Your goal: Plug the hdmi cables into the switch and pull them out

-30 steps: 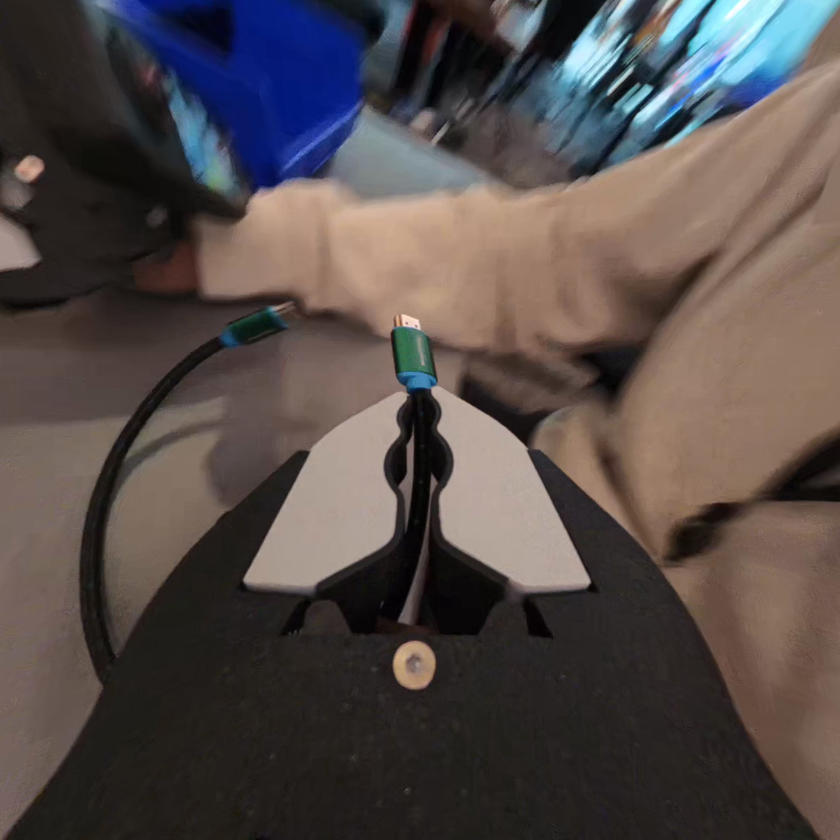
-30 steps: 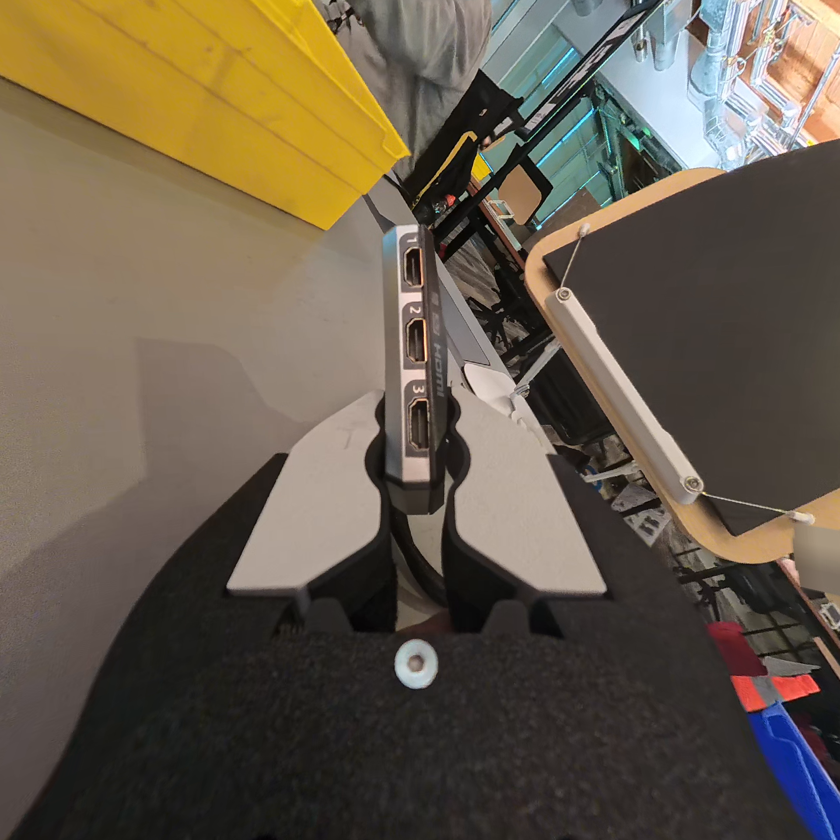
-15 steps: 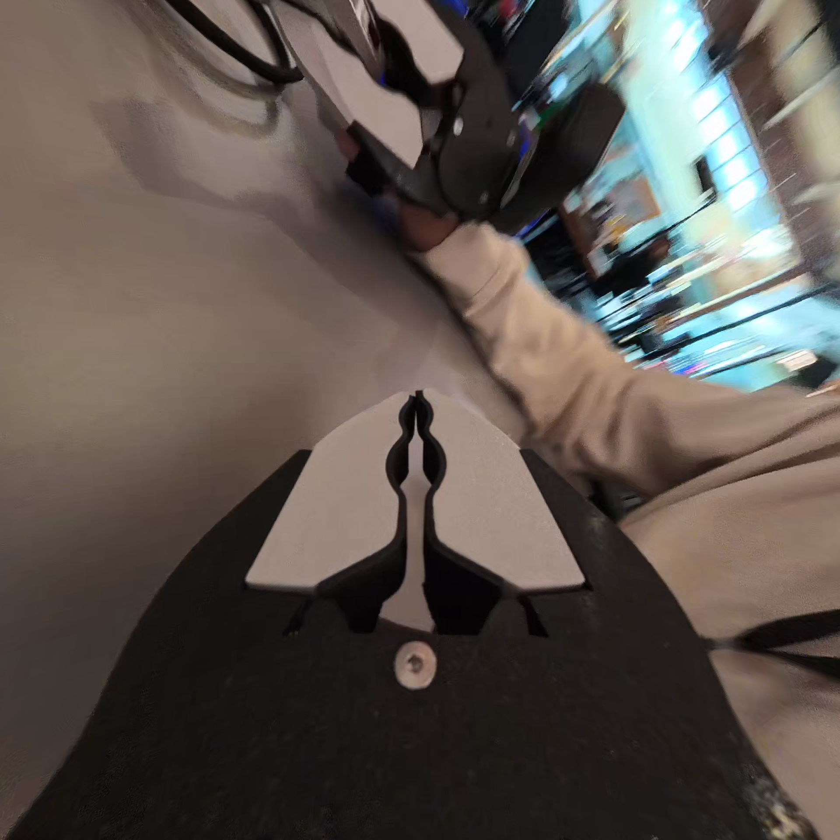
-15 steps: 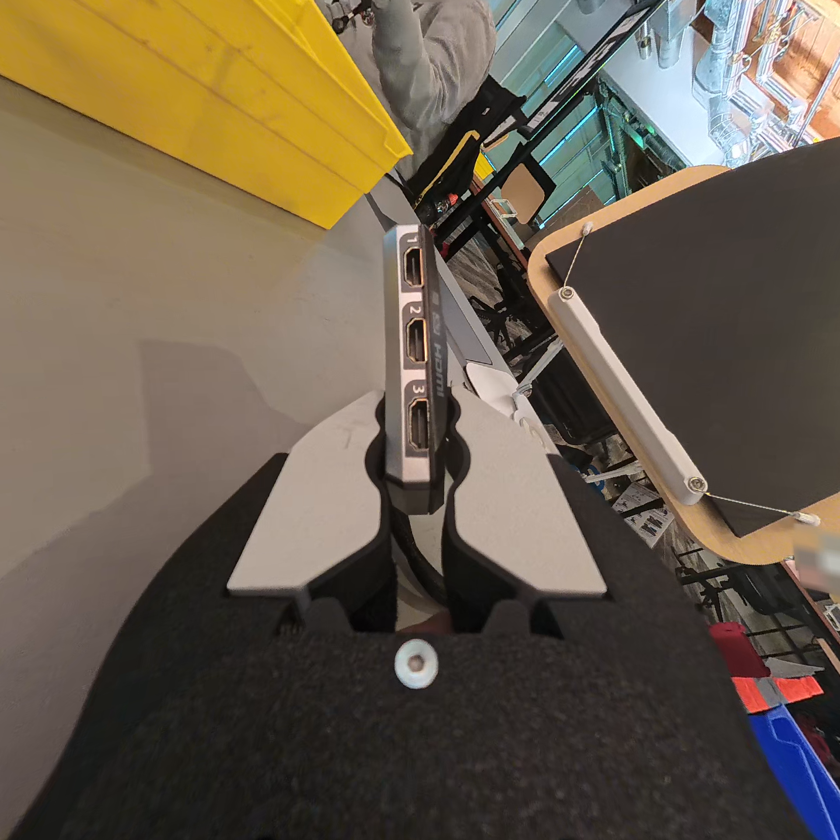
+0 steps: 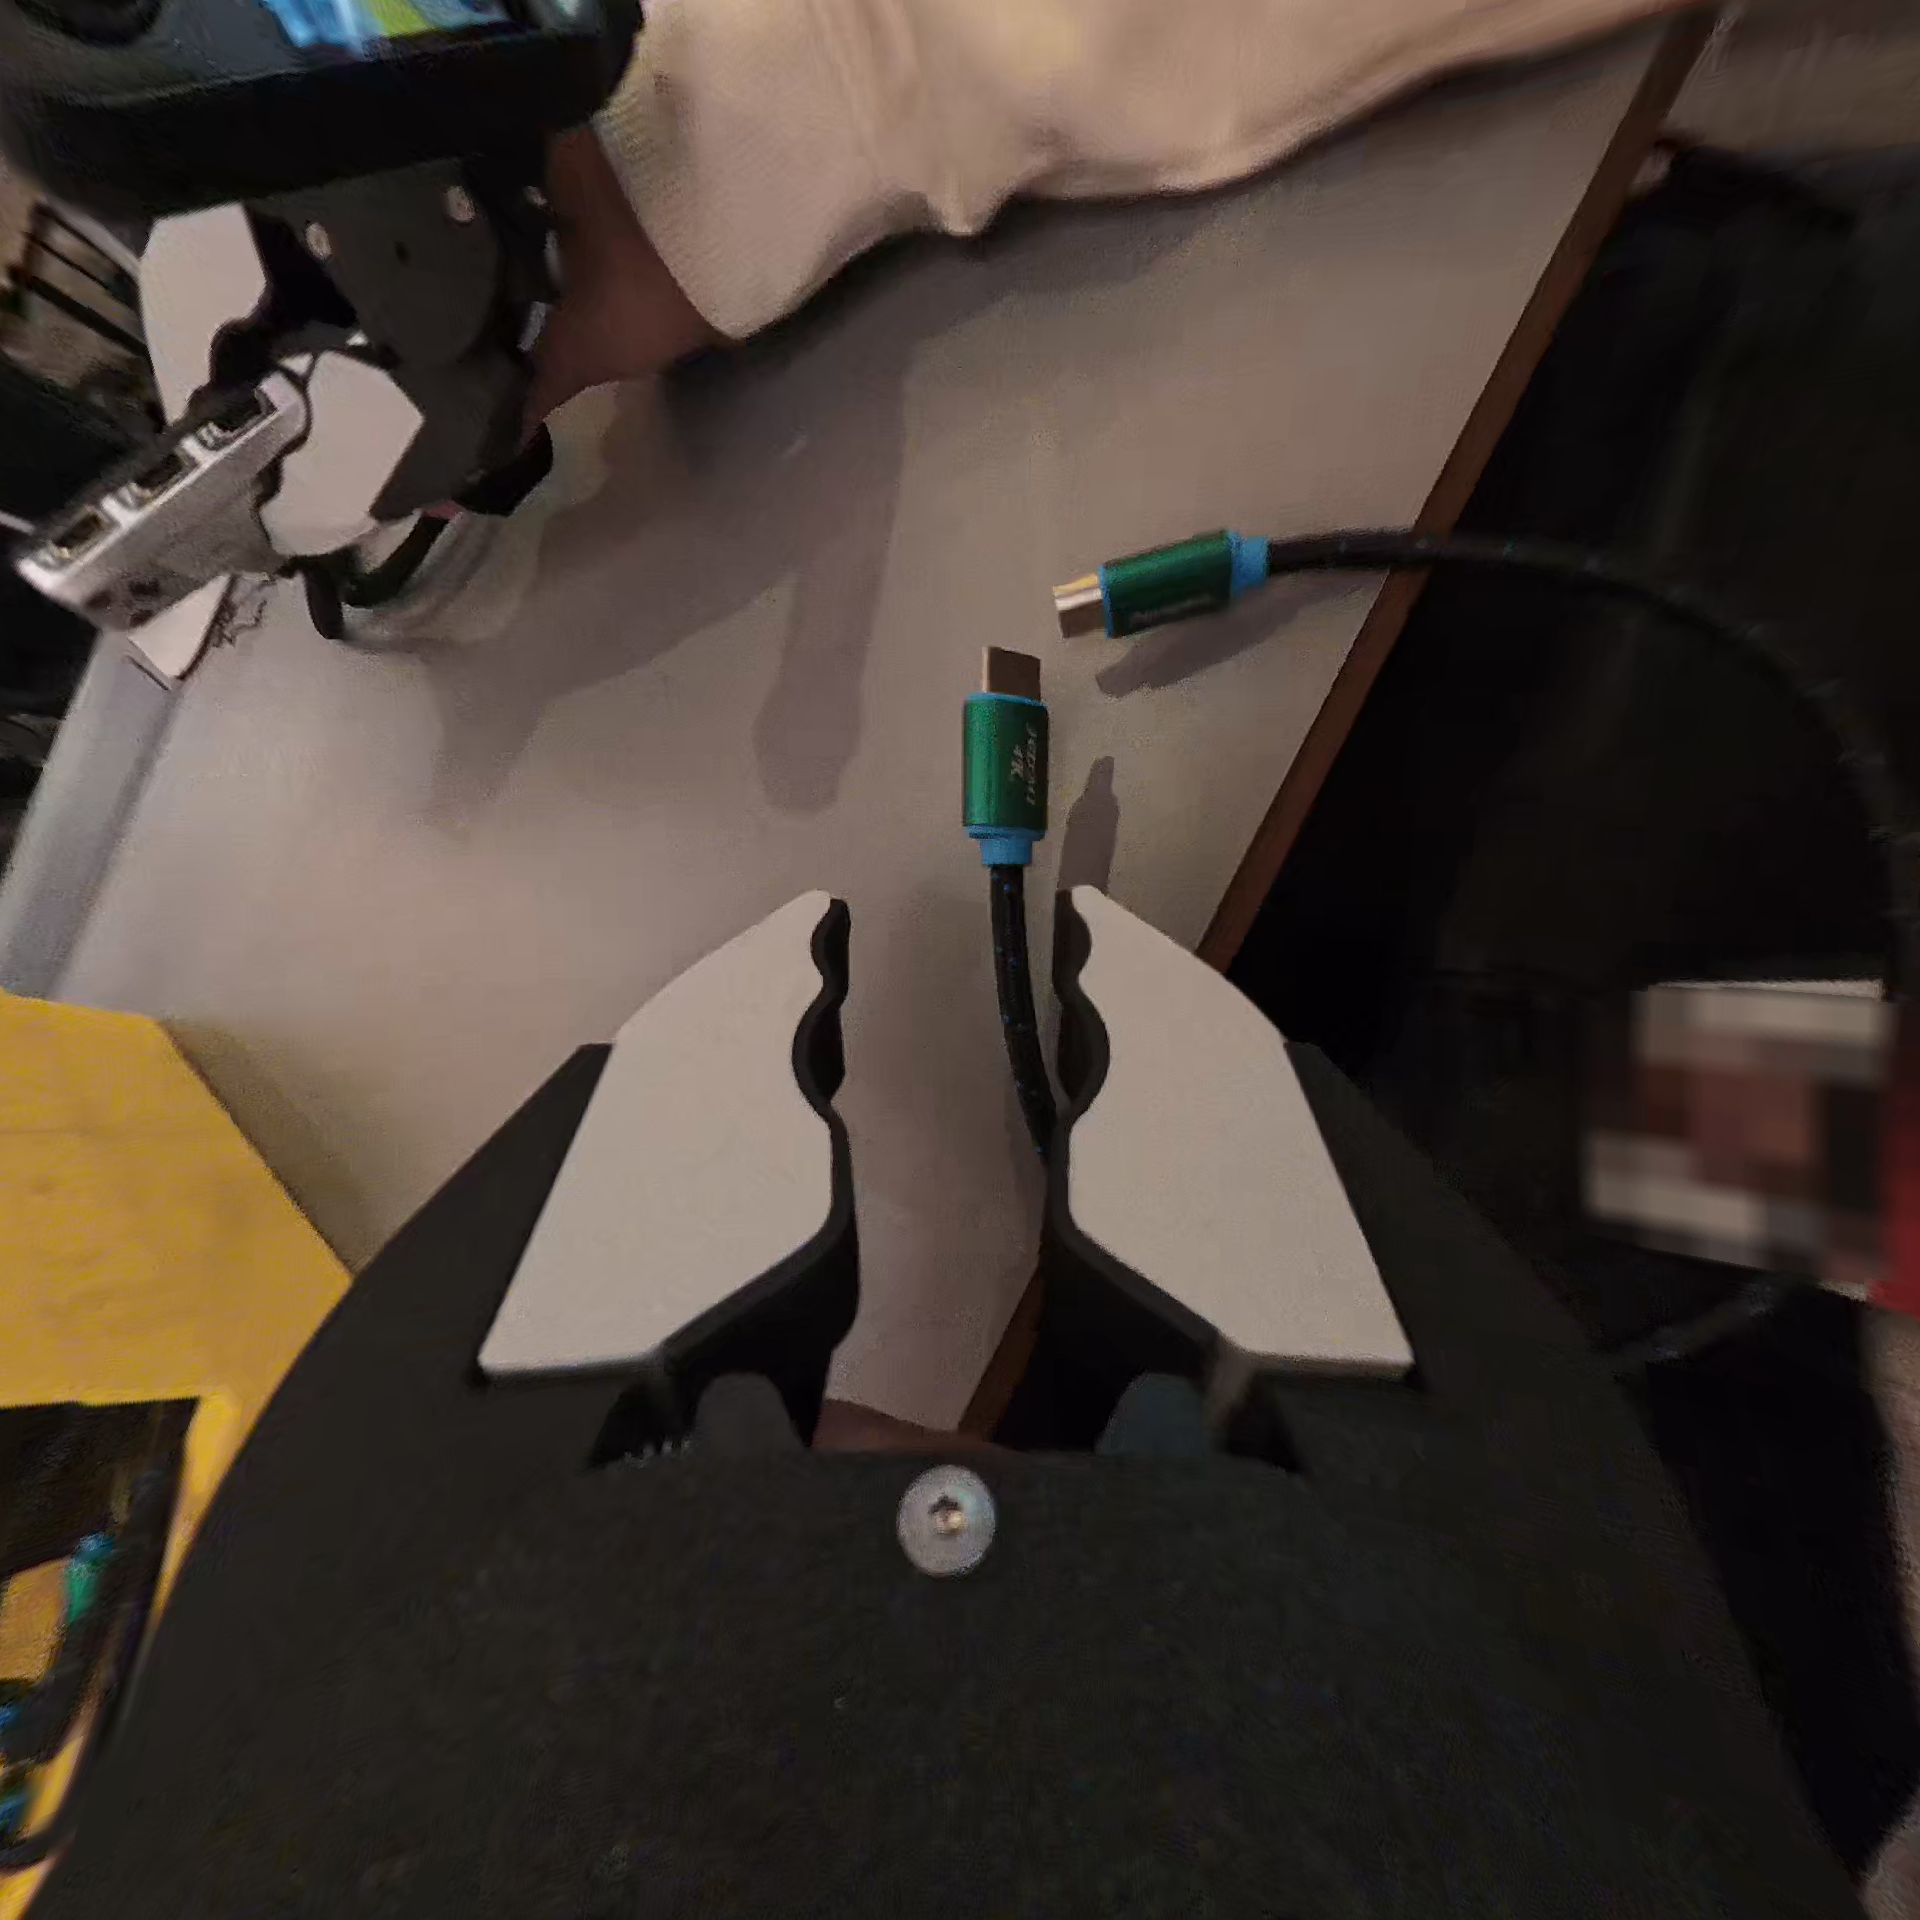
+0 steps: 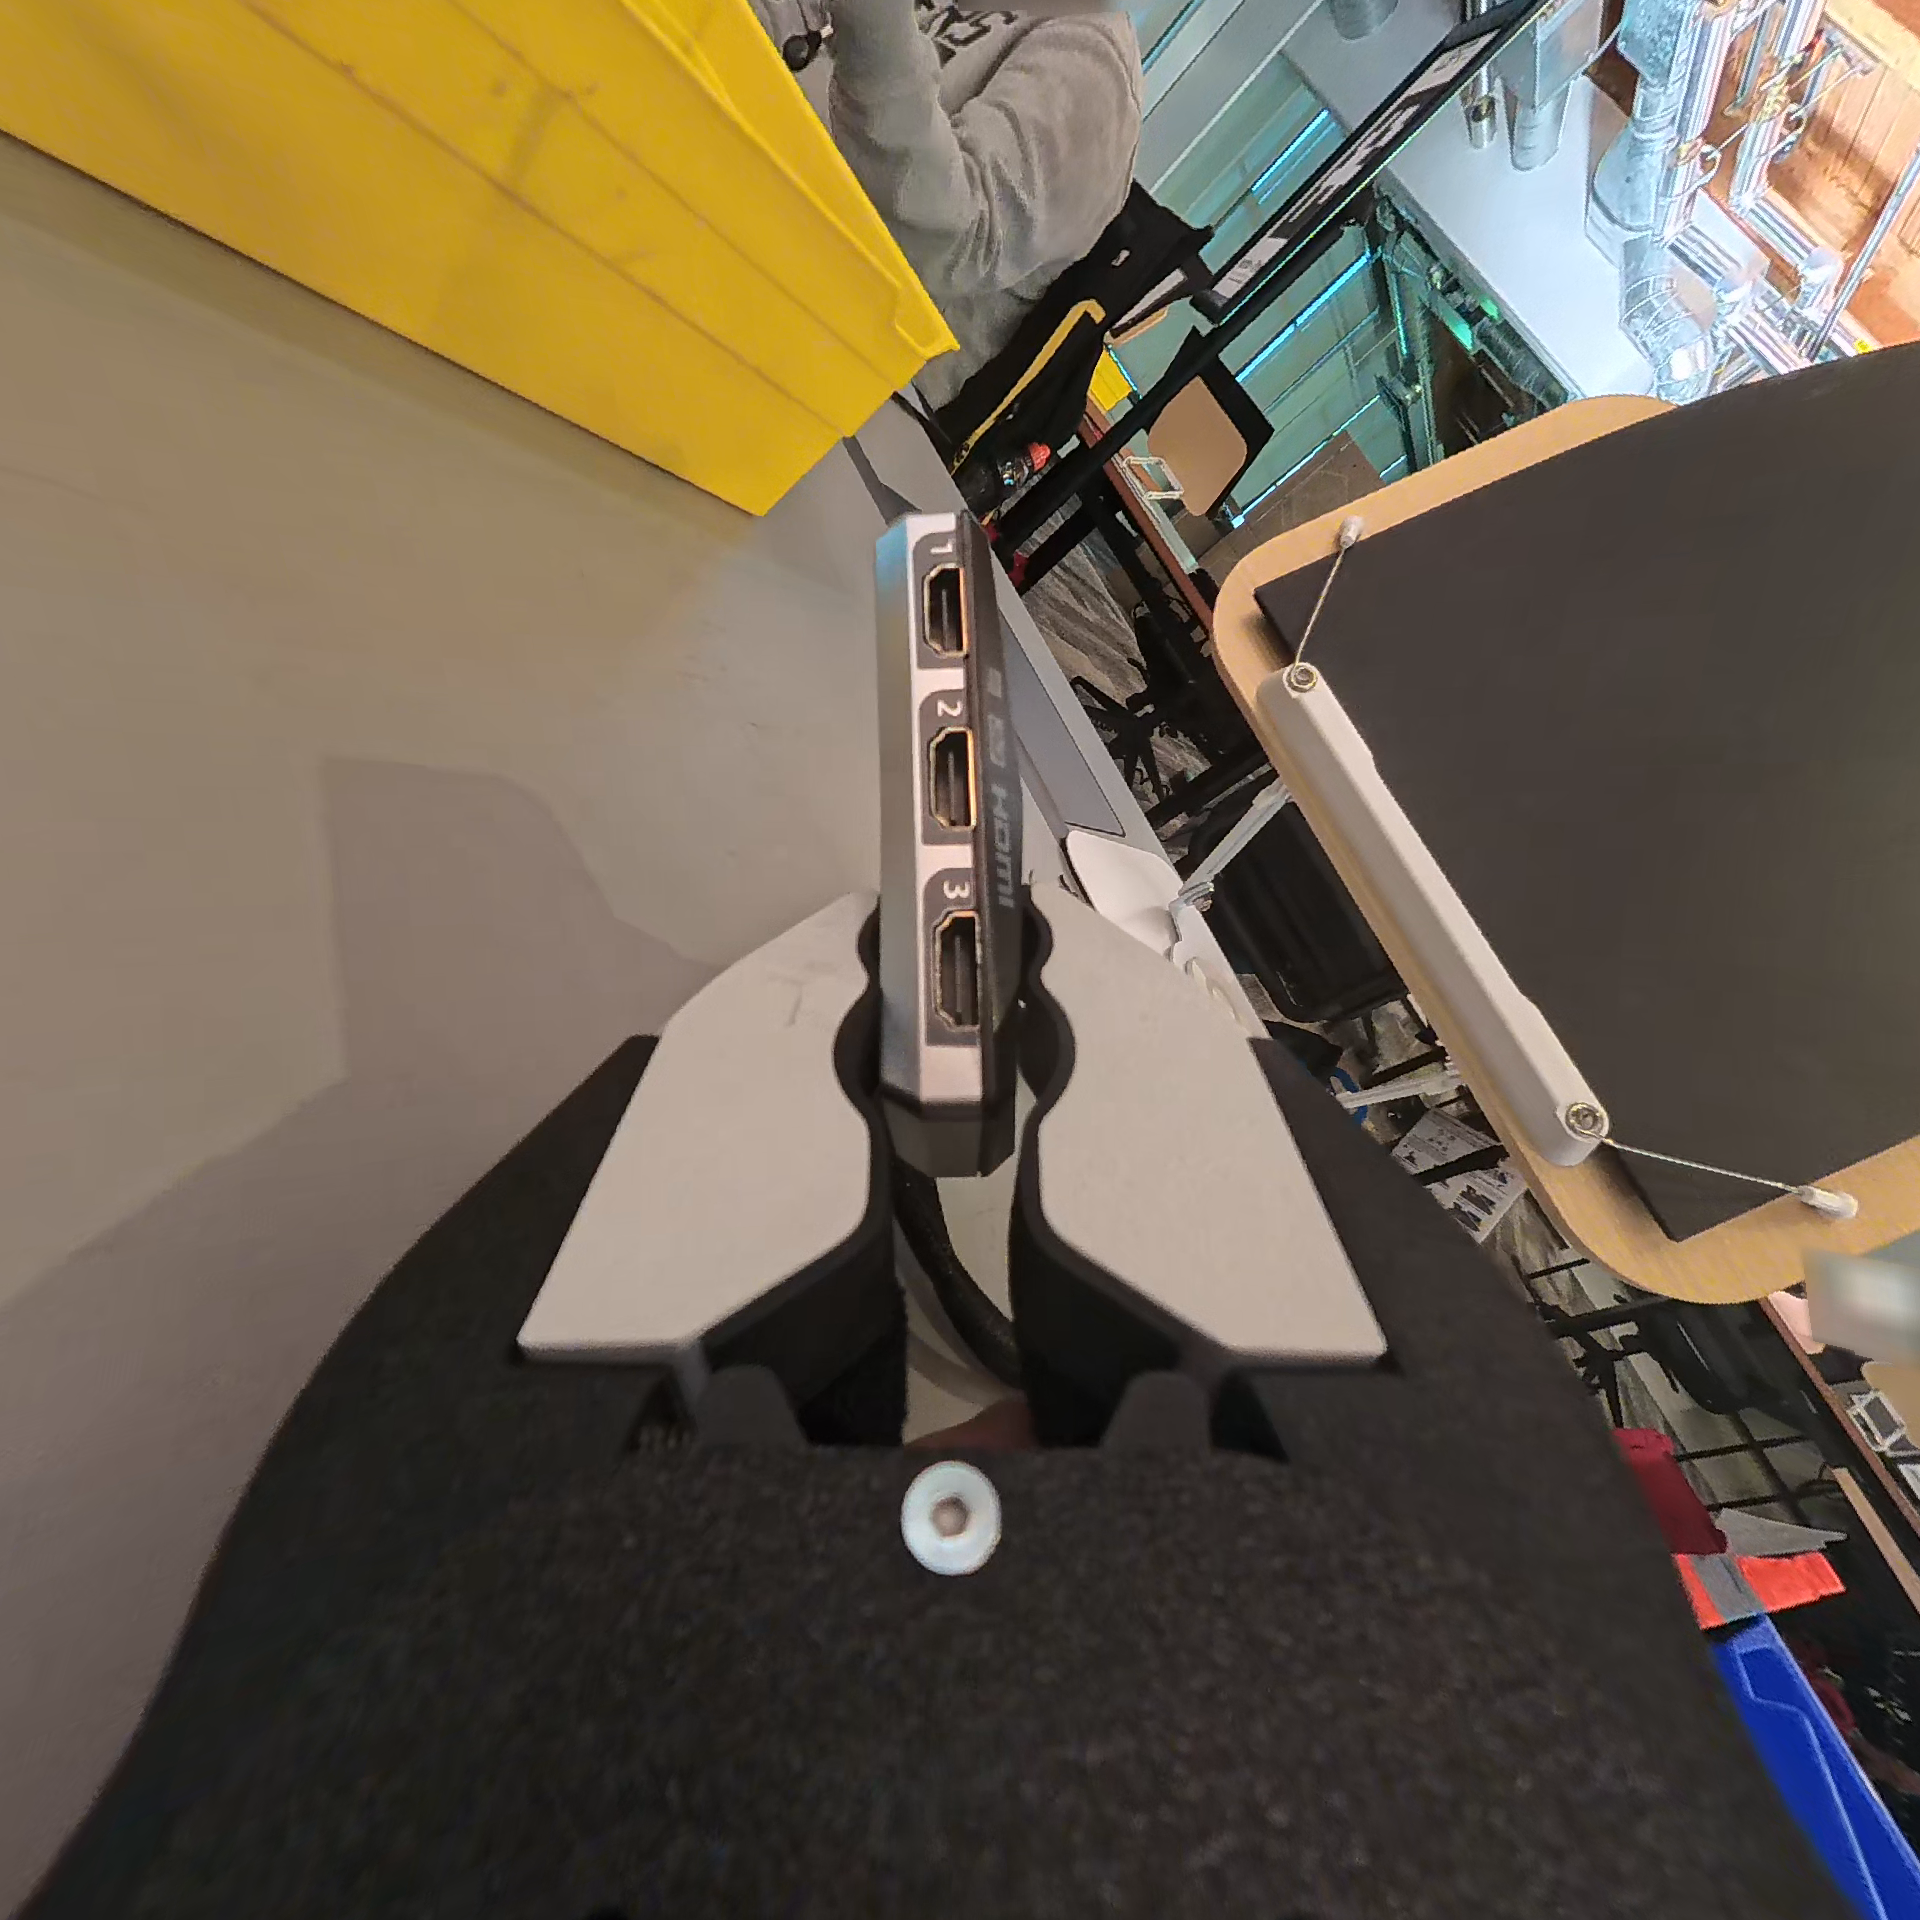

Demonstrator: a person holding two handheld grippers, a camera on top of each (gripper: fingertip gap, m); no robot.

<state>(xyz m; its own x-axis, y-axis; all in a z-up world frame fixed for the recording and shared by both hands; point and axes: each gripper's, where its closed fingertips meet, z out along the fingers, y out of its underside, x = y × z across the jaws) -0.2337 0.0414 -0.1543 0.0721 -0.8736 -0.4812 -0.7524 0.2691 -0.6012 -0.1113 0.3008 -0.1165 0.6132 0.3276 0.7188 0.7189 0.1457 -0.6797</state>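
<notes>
Two grippers over a matte grey table (image 5: 623, 831), right gripper (image 6: 951, 935) clenched on slim brushed-metal switch (image 6: 925, 831) with three empty ports, left gripper (image 5: 951, 914) spread wide around braided black cable (image 5: 1013, 977), green metal plug (image 5: 1005, 764) ahead, second plug (image 5: 1169, 592) rightward near table edge.

Free room: bare table (image 5: 499, 831) spanned the frame's middle left.
Obstacles: yellow bin (image 5: 114, 1195) lower left; table edge (image 5: 1455, 499) right.

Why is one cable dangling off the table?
The second HDMI cable droops over the table edge, only its green plug on top, so it could slide off. The nearer HDMI cable lies loose between the left gripper's open jaws.
</notes>
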